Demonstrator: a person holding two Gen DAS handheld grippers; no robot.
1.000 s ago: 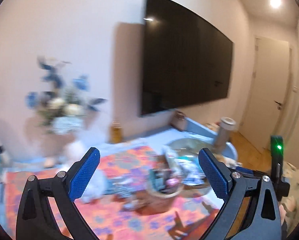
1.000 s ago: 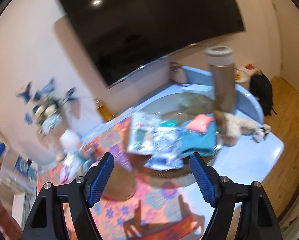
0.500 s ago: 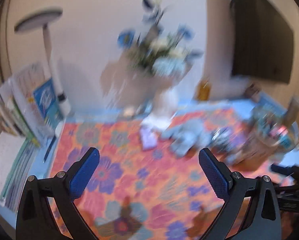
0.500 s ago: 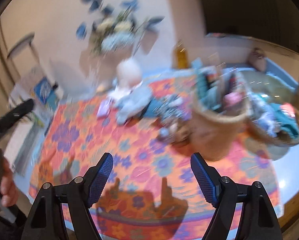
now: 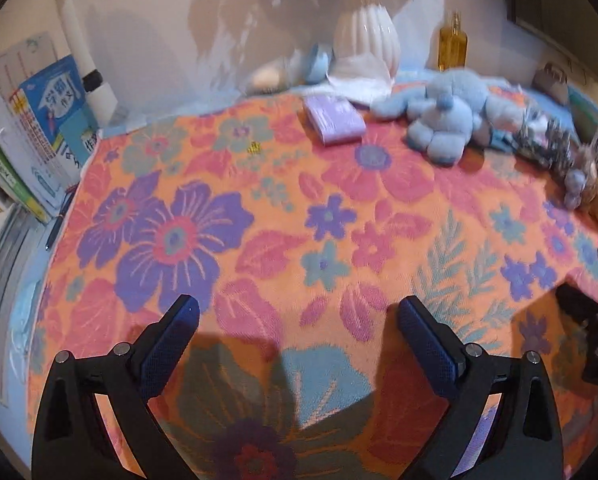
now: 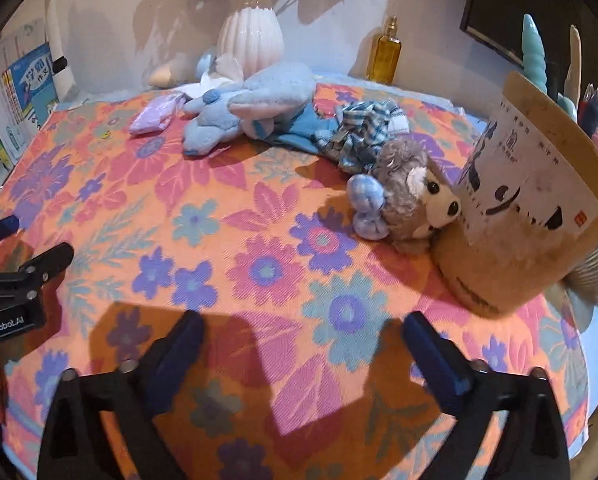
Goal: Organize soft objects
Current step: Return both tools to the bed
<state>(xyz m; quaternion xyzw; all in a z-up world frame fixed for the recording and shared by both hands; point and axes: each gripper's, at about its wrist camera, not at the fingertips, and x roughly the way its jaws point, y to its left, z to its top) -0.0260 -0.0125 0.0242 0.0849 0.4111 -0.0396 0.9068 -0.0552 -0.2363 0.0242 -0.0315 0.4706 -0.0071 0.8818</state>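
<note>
A light blue plush animal [image 6: 247, 104] lies at the back of the floral cloth [image 6: 259, 260]; it also shows in the left wrist view [image 5: 447, 116]. A brown bear doll in a blue plaid dress [image 6: 399, 184] lies beside it, head against a tan basket [image 6: 511, 216] that holds soft toys. A lilac packet [image 5: 333, 118] lies left of the blue plush. My left gripper [image 5: 299, 320] is open and empty over the cloth's front. My right gripper [image 6: 303, 336] is open and empty, well short of the bear.
A white ribbed vase [image 6: 251, 40] with flowers and an amber bottle [image 6: 389, 54] stand at the back by the wall. Books [image 5: 35, 132] are stacked at the left edge. A lamp post [image 6: 57, 28] rises at the back left. A black screen [image 6: 539, 4] hangs at the right.
Both grippers have swung from facing the wall screen and the right-hand baskets down and left to the floral cloth, coming lower and closer to it. Both stay open.
</note>
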